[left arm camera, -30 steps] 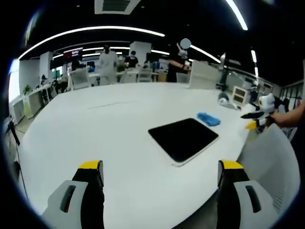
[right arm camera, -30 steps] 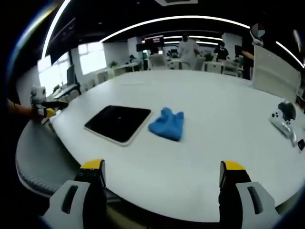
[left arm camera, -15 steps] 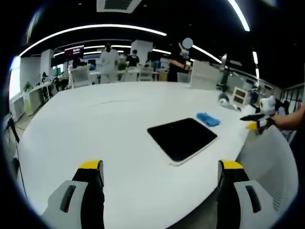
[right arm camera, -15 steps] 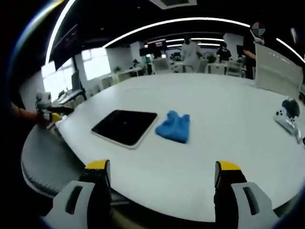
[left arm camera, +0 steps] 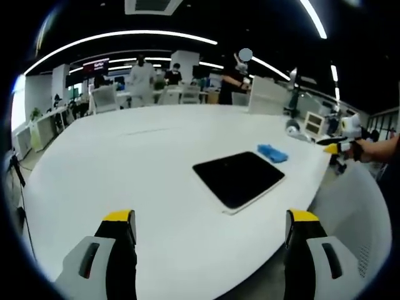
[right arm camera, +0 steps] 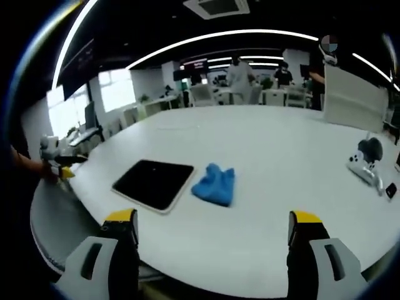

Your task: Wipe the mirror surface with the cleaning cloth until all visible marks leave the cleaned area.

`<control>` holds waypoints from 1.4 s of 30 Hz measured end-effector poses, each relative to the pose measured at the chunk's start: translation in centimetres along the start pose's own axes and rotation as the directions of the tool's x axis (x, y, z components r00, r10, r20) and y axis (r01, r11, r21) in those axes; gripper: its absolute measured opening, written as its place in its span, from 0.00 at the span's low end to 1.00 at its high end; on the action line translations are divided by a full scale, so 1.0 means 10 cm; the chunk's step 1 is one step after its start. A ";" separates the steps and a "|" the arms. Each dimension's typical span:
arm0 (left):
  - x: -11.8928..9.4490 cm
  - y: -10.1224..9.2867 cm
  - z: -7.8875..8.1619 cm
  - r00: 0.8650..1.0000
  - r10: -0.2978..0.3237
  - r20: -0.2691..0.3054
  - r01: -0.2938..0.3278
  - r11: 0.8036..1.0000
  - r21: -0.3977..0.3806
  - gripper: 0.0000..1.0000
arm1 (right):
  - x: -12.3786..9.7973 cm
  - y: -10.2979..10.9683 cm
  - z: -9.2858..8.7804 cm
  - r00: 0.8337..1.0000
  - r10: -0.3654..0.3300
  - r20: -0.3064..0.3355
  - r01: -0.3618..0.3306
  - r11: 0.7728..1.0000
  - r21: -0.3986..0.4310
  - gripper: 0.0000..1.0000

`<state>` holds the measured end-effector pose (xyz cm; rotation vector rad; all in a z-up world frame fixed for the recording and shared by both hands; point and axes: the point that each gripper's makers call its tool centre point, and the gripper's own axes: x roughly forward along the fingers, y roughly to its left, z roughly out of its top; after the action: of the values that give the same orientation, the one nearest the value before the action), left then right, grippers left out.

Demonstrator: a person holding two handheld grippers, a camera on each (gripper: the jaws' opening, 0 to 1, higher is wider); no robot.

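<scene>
Left gripper view is taken up by a large white table (left arm camera: 125,162), on which the mirror (left arm camera: 239,179) lies flat, dark-faced and pale-edged, toward the table's right side. The blue cloth (left arm camera: 272,152) is seen just beyond its far corner; in the right gripper view the cloth (right arm camera: 214,184) lies just beside the mirror (right arm camera: 152,184), whether touching cannot be told. Over the last second the mirror and cloth have shifted only slightly in both views, which is put down to movement of the hands; neither item appears to have been touched, so wiping is judged not yet begun. The left gripper (left arm camera: 209,250) and right gripper (right arm camera: 212,250) are both held wide apart with nothing between the jaws, well short of the cloth. A white handheld controller (right arm camera: 365,165) rests near the table's right edge, well apart from the work area. Nothing is seen blocking access to the cloth. People and desks are noted far behind.
</scene>
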<state>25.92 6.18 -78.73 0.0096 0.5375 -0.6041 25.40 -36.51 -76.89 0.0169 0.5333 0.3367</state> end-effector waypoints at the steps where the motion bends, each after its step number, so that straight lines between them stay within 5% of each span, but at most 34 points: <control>1: 0.00 0.00 -0.01 1.000 -0.001 -0.006 0.001 1.000 0.004 1.00 | -0.01 -0.01 0.05 1.000 -0.005 0.001 0.005 1.000 0.001 1.00; 19: 0.00 0.06 -0.04 1.000 0.014 -0.015 -0.014 1.000 -0.007 1.00 | 0.35 0.07 0.86 0.998 -0.015 0.057 0.019 0.997 -0.078 0.92; 33: 0.02 -0.03 -0.02 1.000 -0.024 -0.006 0.024 1.000 0.004 1.00 | 0.82 0.18 0.69 0.999 -0.035 0.020 0.036 0.998 -0.050 0.74; 42: 0.01 -0.06 -0.04 0.999 -0.029 -0.016 0.029 1.000 0.001 1.00 | 1.31 0.08 0.37 0.997 -0.047 -0.068 0.041 0.996 -0.083 0.45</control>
<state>25.47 5.68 -79.04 0.0076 0.5537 -0.6327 37.63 -31.27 -80.10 -0.0861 0.5874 0.3168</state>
